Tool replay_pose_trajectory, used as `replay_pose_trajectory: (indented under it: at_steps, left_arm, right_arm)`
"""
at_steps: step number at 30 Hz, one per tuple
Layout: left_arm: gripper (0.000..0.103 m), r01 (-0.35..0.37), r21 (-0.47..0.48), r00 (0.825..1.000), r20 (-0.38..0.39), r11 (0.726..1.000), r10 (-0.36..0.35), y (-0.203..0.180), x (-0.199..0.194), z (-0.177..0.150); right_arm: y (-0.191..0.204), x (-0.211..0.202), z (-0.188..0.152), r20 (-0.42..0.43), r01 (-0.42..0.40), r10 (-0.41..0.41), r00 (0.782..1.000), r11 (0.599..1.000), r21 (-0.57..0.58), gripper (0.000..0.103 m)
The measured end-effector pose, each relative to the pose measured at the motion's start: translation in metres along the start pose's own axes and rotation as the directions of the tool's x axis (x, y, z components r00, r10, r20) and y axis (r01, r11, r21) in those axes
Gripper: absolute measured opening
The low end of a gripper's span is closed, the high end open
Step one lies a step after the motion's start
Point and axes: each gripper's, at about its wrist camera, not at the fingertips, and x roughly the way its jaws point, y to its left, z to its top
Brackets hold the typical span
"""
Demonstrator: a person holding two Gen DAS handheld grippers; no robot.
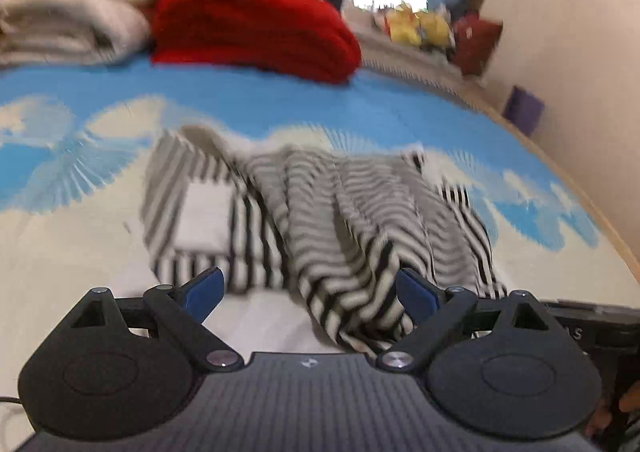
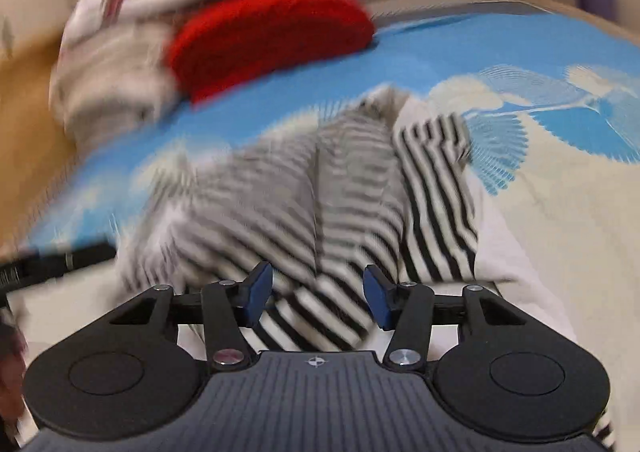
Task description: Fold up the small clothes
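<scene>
A black-and-white striped garment lies rumpled on the bed, with a white patch on its left part; it also shows in the right wrist view. My left gripper is open, its blue pads wide apart, with a fold of the striped cloth reaching between them near the right pad. My right gripper is open, its pads on either side of the garment's near edge, not closed on it. Both views are blurred by motion.
The bed has a blue and cream patterned cover. A pile of folded clothes, red knit and beige, lies at the far side. A wall and a sill with yellow toys stand to the right. The other gripper's dark edge shows at left.
</scene>
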Motion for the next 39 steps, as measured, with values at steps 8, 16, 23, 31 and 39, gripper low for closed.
replay_pose_trajectory:
  at_steps: [8, 16, 23, 31, 39]
  left_arm:
    - [0.095, 0.120, -0.118, 0.992, -0.027, 0.986, -0.124, 0.016, 0.038, 0.033]
    - [0.095, 0.015, -0.265, 0.991, -0.126, 0.964, -0.050, 0.052, 0.124, 0.117]
    - [0.004, 0.014, -0.209, 0.979, -0.194, 0.978, -0.055, 0.045, 0.170, 0.131]
    - [0.003, -0.090, -0.168, 0.992, -0.108, 0.982, 0.073, 0.065, 0.162, 0.159]
    - [0.086, -0.078, -0.083, 0.994, -0.089, 0.993, 0.071, 0.038, 0.128, 0.122]
  right_arm:
    - [-0.014, 0.024, 0.014, -0.065, 0.002, 0.008, 0.998, 0.989, 0.148, 0.053]
    - [-0.023, 0.038, 0.024, -0.062, -0.002, 0.015, 0.998, 0.978, 0.208, 0.055]
    - [-0.019, 0.055, 0.019, -0.136, -0.011, 0.040, 0.990, 0.979, 0.205, 0.058]
    - [0.006, 0.042, 0.018, -0.089, -0.066, 0.078, 0.993, 0.989, 0.131, 0.058]
    - [0.018, 0.057, 0.008, -0.147, 0.003, -0.003, 0.989, 1.000, -0.001, 0.058]
